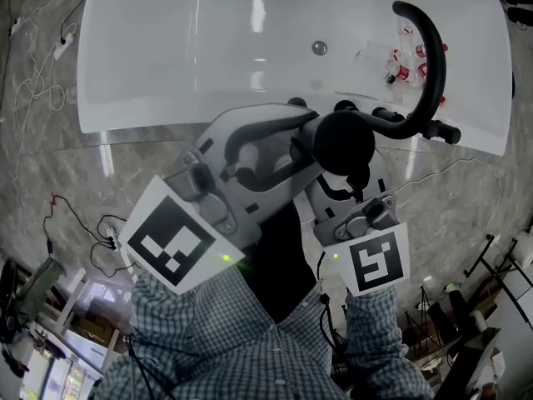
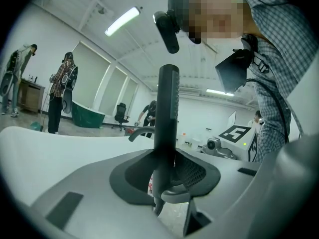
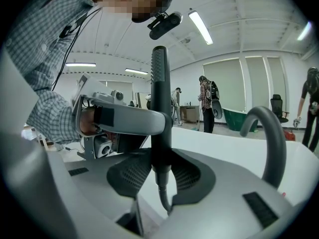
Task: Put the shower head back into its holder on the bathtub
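One shower head (image 1: 343, 142), two grippers: left gripper (image 2: 167, 172) and right gripper (image 3: 162, 171) were both clamped on it. Drain (image 1: 319, 47) showed in head view only, bystanders (image 2: 61, 91) in gripper views only.

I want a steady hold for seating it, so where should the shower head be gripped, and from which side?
Take the shower head by its straight handle, not the wide round face. It stands upright, so come in level from the side, jaws across it above the hose, as the left gripper and right gripper do.
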{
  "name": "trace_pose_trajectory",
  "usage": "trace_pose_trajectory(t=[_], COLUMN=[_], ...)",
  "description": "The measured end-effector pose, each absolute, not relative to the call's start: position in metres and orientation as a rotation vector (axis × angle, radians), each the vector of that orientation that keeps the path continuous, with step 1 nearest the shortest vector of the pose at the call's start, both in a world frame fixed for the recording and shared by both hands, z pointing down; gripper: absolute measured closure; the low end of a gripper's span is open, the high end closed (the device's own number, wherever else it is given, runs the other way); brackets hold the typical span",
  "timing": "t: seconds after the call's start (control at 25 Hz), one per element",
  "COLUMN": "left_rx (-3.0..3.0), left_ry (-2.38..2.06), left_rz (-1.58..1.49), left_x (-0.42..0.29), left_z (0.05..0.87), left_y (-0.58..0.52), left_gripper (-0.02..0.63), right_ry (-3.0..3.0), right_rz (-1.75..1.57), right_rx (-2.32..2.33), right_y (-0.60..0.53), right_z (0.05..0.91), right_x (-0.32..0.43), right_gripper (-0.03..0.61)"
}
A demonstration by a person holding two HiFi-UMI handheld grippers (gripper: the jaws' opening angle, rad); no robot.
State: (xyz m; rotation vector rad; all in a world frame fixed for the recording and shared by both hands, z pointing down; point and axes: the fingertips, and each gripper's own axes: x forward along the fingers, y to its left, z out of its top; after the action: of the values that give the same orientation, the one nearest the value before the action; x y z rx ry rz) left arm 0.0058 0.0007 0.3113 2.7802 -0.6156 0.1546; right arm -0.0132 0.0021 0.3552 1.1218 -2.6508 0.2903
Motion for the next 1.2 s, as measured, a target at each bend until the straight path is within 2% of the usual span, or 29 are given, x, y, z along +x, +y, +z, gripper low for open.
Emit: trace_pose_trajectory(t=[1.2], left_rx=[2.756], left_ry=[-0.566], left_rz=[0.304], left_x=[0.028], left_z=[0.406], left_y=[-0.034], left_gripper=[0.476], right_ry=[-2.607], right_rz=[0.367], right_rx=[1.115], right_y=[-0.034], right_z=[0.447], right_x=[0.006], right_gripper=[0.457])
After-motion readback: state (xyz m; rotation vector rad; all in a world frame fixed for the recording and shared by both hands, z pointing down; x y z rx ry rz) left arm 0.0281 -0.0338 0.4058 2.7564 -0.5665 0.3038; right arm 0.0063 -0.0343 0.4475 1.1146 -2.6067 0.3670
